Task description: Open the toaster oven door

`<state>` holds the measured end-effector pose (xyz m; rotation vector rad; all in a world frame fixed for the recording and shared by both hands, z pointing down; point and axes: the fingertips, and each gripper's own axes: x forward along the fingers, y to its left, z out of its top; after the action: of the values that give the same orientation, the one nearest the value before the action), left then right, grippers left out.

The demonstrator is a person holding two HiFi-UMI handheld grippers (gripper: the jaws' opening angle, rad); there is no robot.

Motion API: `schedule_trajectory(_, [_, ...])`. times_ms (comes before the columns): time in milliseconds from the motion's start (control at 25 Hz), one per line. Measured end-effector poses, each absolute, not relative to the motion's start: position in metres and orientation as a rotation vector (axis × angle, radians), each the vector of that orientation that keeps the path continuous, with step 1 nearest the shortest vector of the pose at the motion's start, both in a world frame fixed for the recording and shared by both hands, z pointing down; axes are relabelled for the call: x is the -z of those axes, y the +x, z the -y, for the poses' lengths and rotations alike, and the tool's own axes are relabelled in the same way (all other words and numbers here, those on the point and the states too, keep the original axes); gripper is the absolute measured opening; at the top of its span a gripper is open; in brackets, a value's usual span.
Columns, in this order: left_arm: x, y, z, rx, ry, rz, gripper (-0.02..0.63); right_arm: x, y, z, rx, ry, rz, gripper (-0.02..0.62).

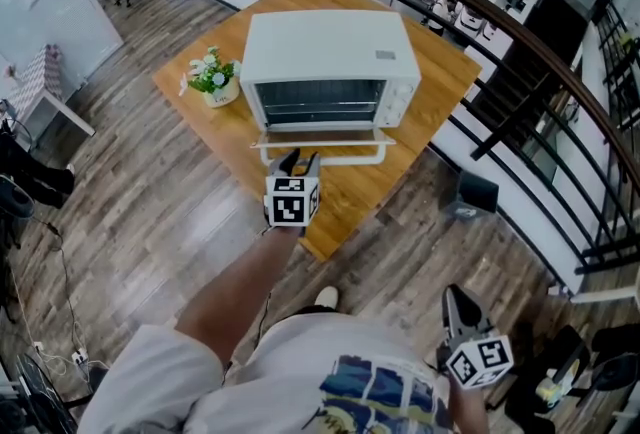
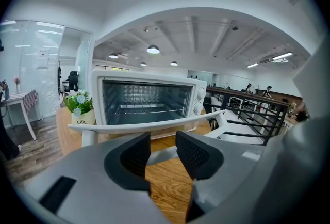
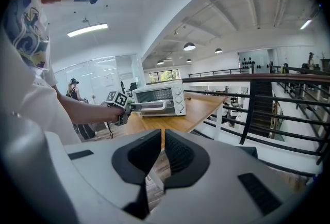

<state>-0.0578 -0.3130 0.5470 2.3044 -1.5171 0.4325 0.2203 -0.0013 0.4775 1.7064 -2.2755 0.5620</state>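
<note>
At the middle of the square light-brown wooden tabletop point(image 1: 440, 72): a white box-shaped metal toaster oven point(image 1: 330, 47), front turned toward the near edge. Glass-paned oven door point(image 1: 322, 135) dropped flat and open, wire rack bare to view inside, white bar handle point(image 1: 340, 160) jutting toward the near edge. Just beside the oven, toward the left corner: a small white pot of green-and-white flowers point(image 1: 215, 82).

Grey two-jaw left claw point(image 2: 163, 138) held just in front of the handle, left of its middle. Released, dark pads parted by a clear gap, the handle bar just beyond the tips and not clamped.

Grey right claw point(image 3: 163, 135) low beside the person's hip, well apart from the tabletop, over the wood-plank floor point(image 1: 150, 192). Clenched almost fully, only a sliver between the pads, nothing held there.

Past the tabletop's far and right edges: a black metal railing point(image 1: 560, 82).
</note>
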Motion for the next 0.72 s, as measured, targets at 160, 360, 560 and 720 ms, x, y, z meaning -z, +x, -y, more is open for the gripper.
schedule_trajectory(160, [-0.551,-0.06,0.311,-0.434,2.304,1.525,0.153,-0.476,0.217,0.003,-0.565,1.707,2.274,0.02])
schedule_trajectory(360, [-0.56,-0.059,0.308,-0.429,2.303,1.533,0.152,-0.48,0.218,0.003,-0.575,1.696,2.269,0.02])
schedule_trajectory(560, [-0.564,-0.058,0.301,-0.437,2.291,1.534,0.152,-0.481,0.218,0.005,-0.575,1.684,2.27,0.02])
schedule_trajectory(720, [-0.569,-0.058,0.3,-0.45,2.291,1.538,0.152,-0.484,0.215,0.007,-0.582,1.674,2.272,0.018])
